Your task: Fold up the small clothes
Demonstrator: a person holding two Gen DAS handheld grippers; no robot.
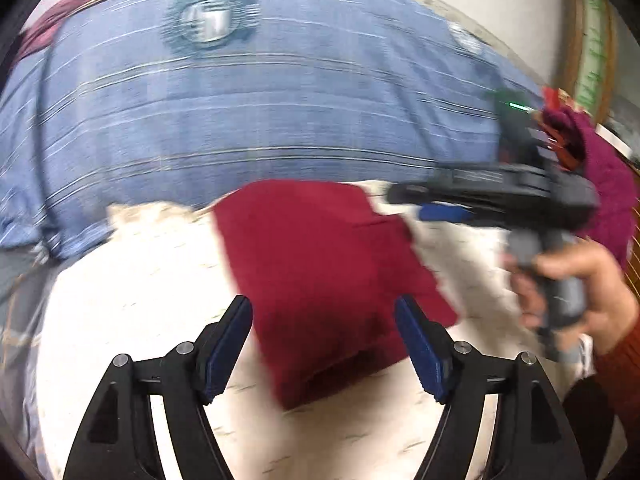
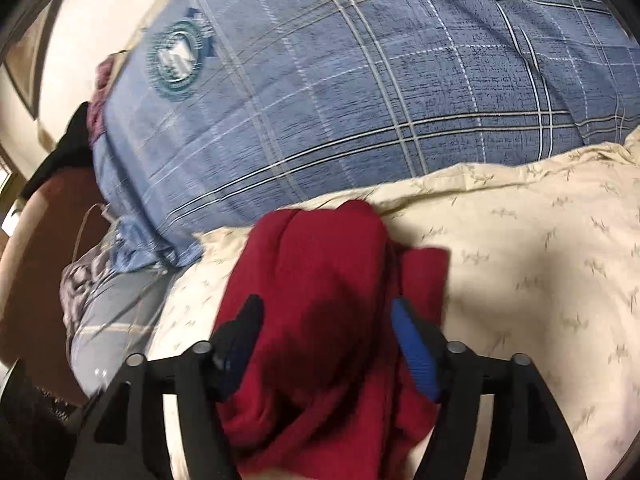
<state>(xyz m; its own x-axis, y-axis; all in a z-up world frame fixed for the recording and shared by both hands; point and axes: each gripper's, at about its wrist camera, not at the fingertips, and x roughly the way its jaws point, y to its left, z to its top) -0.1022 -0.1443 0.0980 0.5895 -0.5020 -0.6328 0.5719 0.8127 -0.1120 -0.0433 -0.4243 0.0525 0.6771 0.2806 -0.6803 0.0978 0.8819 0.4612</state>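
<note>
A dark red small garment [image 1: 320, 276] lies folded on the cream bedsheet [image 1: 132, 312]. My left gripper [image 1: 324, 344] is open just above its near edge, holding nothing. In the left wrist view my right gripper [image 1: 432, 204] is held by a hand at the right, its fingers pointing left over the garment's far right corner. In the right wrist view the red garment [image 2: 316, 292] is bunched in folds, and my right gripper [image 2: 324, 344] is open with the cloth lying between its fingers.
A large blue plaid duvet [image 1: 256, 120] with a round emblem [image 1: 208, 20] is heaped behind the garment. A magenta knit cloth [image 1: 608, 184] lies at the right. More dark red cloth [image 1: 68, 12] lies at the far left. The cream sheet [image 2: 540, 264] extends right.
</note>
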